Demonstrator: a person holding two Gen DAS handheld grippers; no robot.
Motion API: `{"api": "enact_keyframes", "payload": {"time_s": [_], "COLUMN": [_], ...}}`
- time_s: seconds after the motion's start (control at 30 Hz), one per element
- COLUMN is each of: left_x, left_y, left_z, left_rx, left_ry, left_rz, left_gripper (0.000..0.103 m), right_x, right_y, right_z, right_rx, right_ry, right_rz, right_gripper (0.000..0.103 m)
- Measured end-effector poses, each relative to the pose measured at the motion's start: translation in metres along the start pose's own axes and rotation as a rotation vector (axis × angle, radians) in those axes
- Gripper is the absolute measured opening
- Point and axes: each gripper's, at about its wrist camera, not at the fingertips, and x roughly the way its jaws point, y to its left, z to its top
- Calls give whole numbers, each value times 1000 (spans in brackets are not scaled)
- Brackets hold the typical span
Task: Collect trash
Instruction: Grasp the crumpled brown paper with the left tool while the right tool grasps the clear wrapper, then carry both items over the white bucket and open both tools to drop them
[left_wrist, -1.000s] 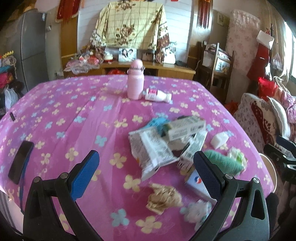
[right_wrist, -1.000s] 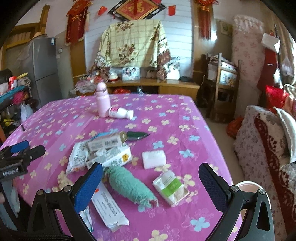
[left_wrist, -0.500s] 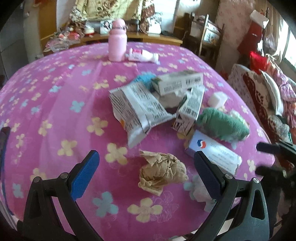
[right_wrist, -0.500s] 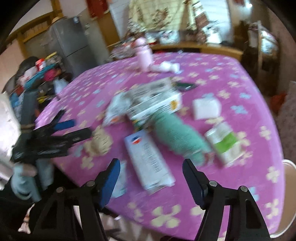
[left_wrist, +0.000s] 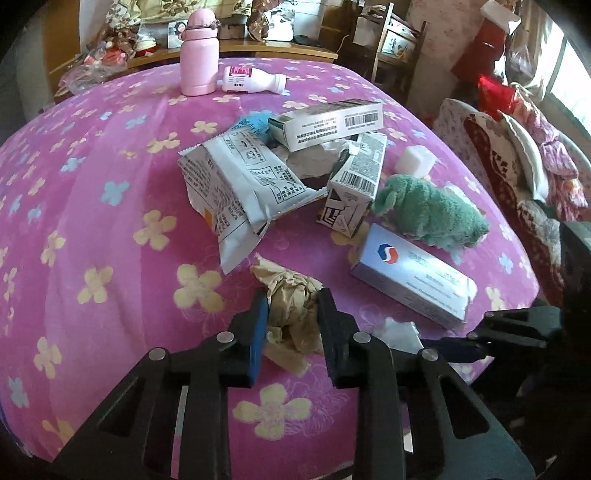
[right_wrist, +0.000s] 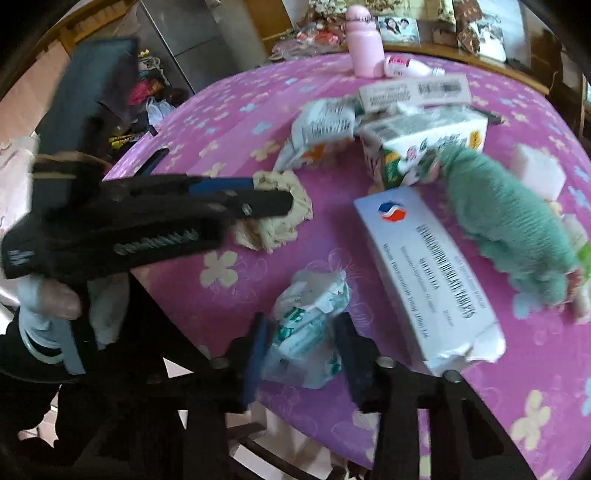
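Near table edge, left gripper pinched onto crumpled brown paper wad resting on the pink floral tablecloth. Beside it to the right, right gripper closed against a crinkled white-green wrapper. Farther right: blue-white carton, then green towel roll.
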Motion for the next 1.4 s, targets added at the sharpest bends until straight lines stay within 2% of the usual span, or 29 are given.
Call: {"api": "enact_keyframes", "payload": {"time_s": [0.03,0.17,0.37,0.53,0.83,1.17,1.4], "left_x": [-3,-14,-33,-29,2,51,80], "left_y": [0,-3,-35,-87,-203,-310,-366], "left_z": [1,7,27,51,83,102,108], "left_rx": [-3,4,57,140,284,340,360], "left_ry": [-1,-17,-73,-90,-60,23,56], "left_rz": [-12,-26,-64,-119,-244,-350,-387], "left_gripper": [22,21,21,21,21,21,22], "right_x": [-1,-19,-66,-108,-174,-221,-231], "right_y": [0,-8,-36,-80,-171,-261,-308], "right_z": [0,6,9,0,-46,-108,-140], "right_rx": [-4,-11,31,109,290,490,589], "right_ry": [-1,-53,-136,-182,-228,-239,-231], "right_rz": [-2,-10,-73,-166,-345,-501,-575], "right_gripper": [26,25,25,25,25,25,25]}}
